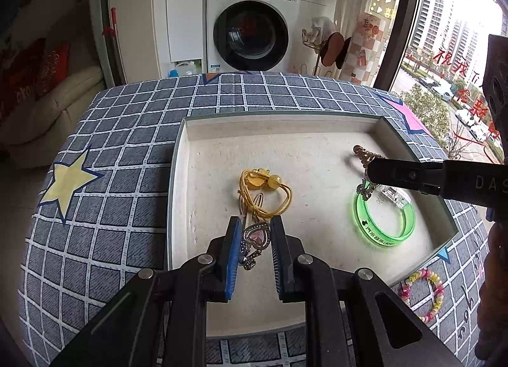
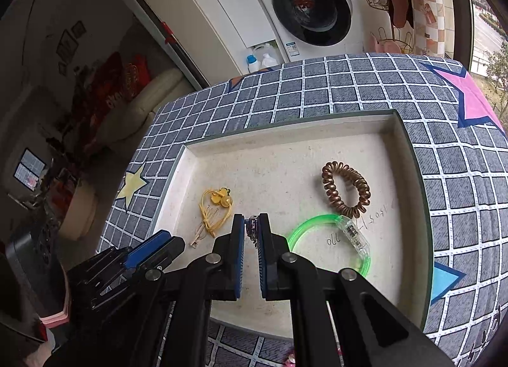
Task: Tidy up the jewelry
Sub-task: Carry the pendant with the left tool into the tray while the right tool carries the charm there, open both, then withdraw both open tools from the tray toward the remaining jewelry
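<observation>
We are sorting jewelry into the white tray (image 1: 182, 157), which sits on the bench under a checked cloth (image 1: 127, 132). Our left gripper (image 1: 254, 233) hangs over the near part of the tray, and a pink heart clip (image 1: 255, 238) sits between its jaws. The jaws look a bit wider than the clip, so we cannot tell if they are pinching it or have just let it go. Our right gripper (image 2: 251, 229) has its jaws squeezed close on a small sparkly charm (image 2: 252, 227), and it holds the charm just above the tray, near the green bangle (image 2: 330, 240). Already in the tray are a yellow hair tie (image 1: 265, 189) in the middle, the green bangle toward the right side, and a brown coil hair tie (image 2: 346, 189) just behind the bangle. One thing is not in the tray: a pink and yellow bead bracelet (image 1: 424, 294) lies on the cloth, just outside the tray's near right corner. We think the step now is putting down the two small pieces. Next, we should lower each piece onto a bare spot of the tray, away from the other things, and let go gently so nothing tangles. Then the bead bracelet will need picking up.
</observation>
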`<action>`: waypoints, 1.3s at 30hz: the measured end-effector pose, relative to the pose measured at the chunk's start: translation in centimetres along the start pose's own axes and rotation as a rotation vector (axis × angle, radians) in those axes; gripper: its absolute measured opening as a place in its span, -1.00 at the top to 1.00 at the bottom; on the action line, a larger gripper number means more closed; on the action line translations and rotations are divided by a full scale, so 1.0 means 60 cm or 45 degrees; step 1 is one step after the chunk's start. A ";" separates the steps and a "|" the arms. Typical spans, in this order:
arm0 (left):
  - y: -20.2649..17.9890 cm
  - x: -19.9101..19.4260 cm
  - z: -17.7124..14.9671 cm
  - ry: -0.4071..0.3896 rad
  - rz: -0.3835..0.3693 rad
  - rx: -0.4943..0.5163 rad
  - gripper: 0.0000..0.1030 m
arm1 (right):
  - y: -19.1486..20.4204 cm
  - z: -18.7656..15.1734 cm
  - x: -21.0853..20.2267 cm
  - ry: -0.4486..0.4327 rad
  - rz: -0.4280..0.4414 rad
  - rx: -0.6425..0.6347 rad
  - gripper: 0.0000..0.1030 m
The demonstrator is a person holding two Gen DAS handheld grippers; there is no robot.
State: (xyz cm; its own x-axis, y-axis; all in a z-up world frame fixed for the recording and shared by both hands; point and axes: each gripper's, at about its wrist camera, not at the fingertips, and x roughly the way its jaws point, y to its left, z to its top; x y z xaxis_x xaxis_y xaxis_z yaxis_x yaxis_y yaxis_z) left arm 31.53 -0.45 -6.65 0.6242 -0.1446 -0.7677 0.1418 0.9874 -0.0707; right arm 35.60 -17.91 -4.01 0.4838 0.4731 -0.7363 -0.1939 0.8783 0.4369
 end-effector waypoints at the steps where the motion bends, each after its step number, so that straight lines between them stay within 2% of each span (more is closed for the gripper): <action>1: -0.002 0.005 -0.001 0.002 0.007 0.005 0.40 | -0.004 0.001 0.010 0.008 -0.001 0.007 0.84; 9: -0.019 0.031 -0.006 0.000 0.092 0.080 0.39 | -0.025 -0.001 0.067 0.065 -0.026 0.038 0.84; 19: -0.030 0.036 -0.010 0.001 0.161 0.121 0.39 | -0.030 0.002 0.076 0.091 -0.009 0.073 0.81; 20: -0.030 0.034 -0.010 -0.002 0.162 0.120 0.39 | -0.030 0.002 0.072 0.086 -0.001 0.080 0.75; 22: -0.030 0.027 -0.008 -0.020 0.167 0.118 0.39 | -0.034 0.006 0.063 0.069 0.019 0.094 0.44; 23: -0.030 0.024 -0.007 -0.026 0.165 0.118 0.39 | -0.034 0.008 0.056 0.054 0.031 0.099 0.10; 24: -0.030 0.020 -0.007 -0.030 0.162 0.119 0.39 | -0.034 0.009 0.047 0.033 0.044 0.103 -0.11; 29: -0.032 0.006 -0.009 -0.034 0.132 0.121 0.39 | -0.034 0.007 0.000 -0.039 0.076 0.132 -0.13; 30: -0.033 0.003 -0.010 -0.035 0.127 0.121 0.25 | -0.035 0.005 -0.008 -0.050 0.075 0.138 -0.17; 31: -0.033 -0.001 -0.011 -0.039 0.127 0.118 -0.60 | -0.036 0.004 -0.016 -0.058 0.073 0.144 -0.20; 32: -0.032 -0.008 -0.013 -0.058 0.137 0.104 -1.00 | -0.037 0.001 -0.024 -0.065 0.069 0.149 -0.26; 34: -0.033 -0.029 -0.014 -0.139 0.146 0.095 -1.00 | -0.041 -0.007 -0.039 -0.078 0.064 0.161 -0.33; 37: -0.038 -0.044 -0.014 -0.128 0.136 0.105 -1.00 | -0.049 -0.023 -0.063 -0.090 0.055 0.169 -0.57; 39: -0.038 -0.060 -0.019 -0.145 0.137 0.107 -1.00 | -0.052 -0.038 -0.077 -0.095 0.042 0.169 -0.60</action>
State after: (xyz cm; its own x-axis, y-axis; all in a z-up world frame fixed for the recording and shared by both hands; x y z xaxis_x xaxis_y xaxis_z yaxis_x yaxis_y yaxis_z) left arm 28.09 -2.12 -4.42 0.7217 -0.0497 -0.6904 0.1302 0.9894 0.0649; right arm 32.05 -22.69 -3.16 0.5418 0.4908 -0.6824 -0.0988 0.8434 0.5281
